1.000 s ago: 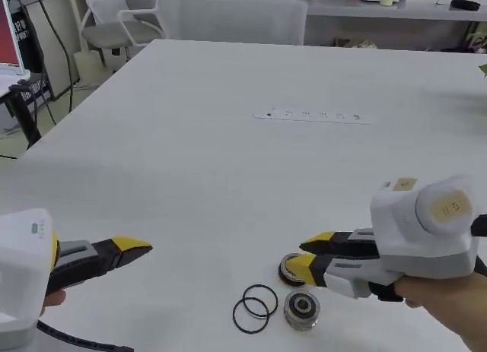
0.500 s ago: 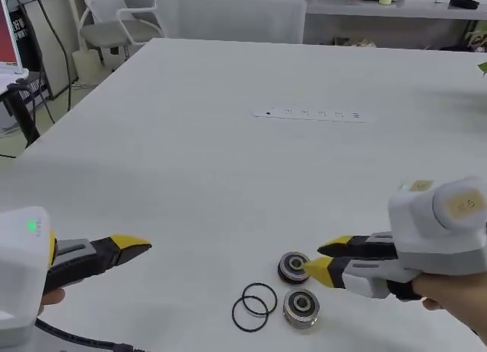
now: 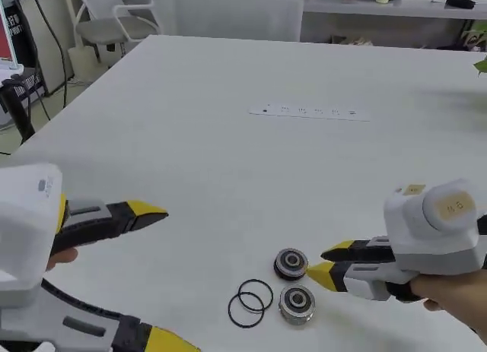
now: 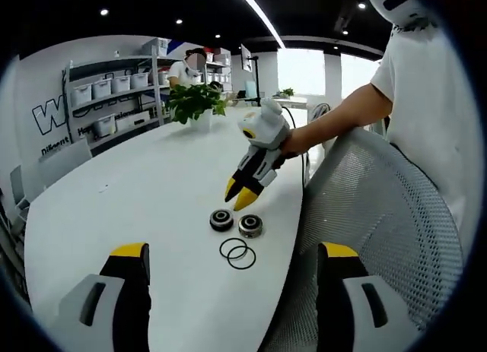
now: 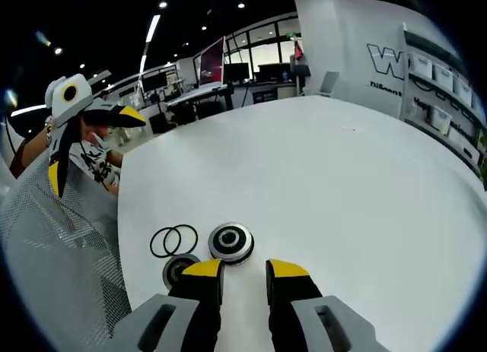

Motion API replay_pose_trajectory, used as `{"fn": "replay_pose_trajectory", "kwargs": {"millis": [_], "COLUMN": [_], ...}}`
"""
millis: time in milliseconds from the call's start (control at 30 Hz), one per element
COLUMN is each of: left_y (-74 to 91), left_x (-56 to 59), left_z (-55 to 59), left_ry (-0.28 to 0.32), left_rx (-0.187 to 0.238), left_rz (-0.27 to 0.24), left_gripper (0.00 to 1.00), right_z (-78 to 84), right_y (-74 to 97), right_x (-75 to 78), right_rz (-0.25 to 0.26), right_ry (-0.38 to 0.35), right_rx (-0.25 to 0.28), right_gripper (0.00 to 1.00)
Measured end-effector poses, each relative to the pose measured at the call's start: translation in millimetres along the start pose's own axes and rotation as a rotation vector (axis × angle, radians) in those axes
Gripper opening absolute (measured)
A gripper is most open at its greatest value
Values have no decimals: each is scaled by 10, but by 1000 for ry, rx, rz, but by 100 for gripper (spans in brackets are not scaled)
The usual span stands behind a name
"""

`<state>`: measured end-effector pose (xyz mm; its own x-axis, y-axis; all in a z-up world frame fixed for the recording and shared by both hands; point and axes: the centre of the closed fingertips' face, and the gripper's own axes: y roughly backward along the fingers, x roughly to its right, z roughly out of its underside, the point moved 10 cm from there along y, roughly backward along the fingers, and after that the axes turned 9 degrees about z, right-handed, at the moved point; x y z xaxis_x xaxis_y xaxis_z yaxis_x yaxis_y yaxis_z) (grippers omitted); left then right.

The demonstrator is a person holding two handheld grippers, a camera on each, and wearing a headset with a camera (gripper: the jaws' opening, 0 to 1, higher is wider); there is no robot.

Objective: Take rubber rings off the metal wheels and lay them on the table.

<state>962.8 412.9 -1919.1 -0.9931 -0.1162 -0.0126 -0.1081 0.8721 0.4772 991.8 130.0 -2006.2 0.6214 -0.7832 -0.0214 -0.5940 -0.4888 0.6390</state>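
Two rings point(image 3: 250, 303) lie flat and overlapping on the table point(image 3: 228, 154), lower centre of the head view, clear of both wheels. Just right of the rings stand two wheels, near each other but apart: the far wheel point(image 3: 291, 264) above, the near wheel point(image 3: 297, 302) below. Contact between rings and near wheel cannot be determined.

The right gripper point(image 3: 329, 264) enters from the lower right. Its jaws are slightly parted and grasp nothing. The tips sit just right of the far wheel; contact cannot be determined. In the right gripper view the far wheel point(image 5: 230, 242) lies just above the jaw gap, and the near wheel point(image 5: 179, 268) is partly hidden behind the left-hand jaw.

The left gripper point(image 3: 175, 280), lower left, has its jaws spread wide and empty, well apart from the rings.

A power strip point(image 3: 310, 112) lies upper centre.
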Motion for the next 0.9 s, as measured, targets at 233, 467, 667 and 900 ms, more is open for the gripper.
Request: {"fn": "replay_pose_trajectory", "kwargs": {"millis": [233, 467, 667, 900], "left_y": [-40, -170, -377, -688], "left_x": [-247, -444, -597, -744], "left_z": [-283, -587, -727, -731], "left_ry": [-96, -162, -184, -174], "left_rx": [-7, 38, 70, 47], "left_rz": [3, 20, 45, 79], "left_gripper": [85, 83, 82, 77], "right_z": [27, 47, 58, 78], "right_y": [-4, -2, 13, 8], "right_x": [10, 21, 32, 30], "right_rz": [5, 16, 27, 27], "right_ry": [8, 30, 46, 62], "right_rx": [-16, -29, -34, -45], "right_gripper": [20, 20, 20, 20]}}
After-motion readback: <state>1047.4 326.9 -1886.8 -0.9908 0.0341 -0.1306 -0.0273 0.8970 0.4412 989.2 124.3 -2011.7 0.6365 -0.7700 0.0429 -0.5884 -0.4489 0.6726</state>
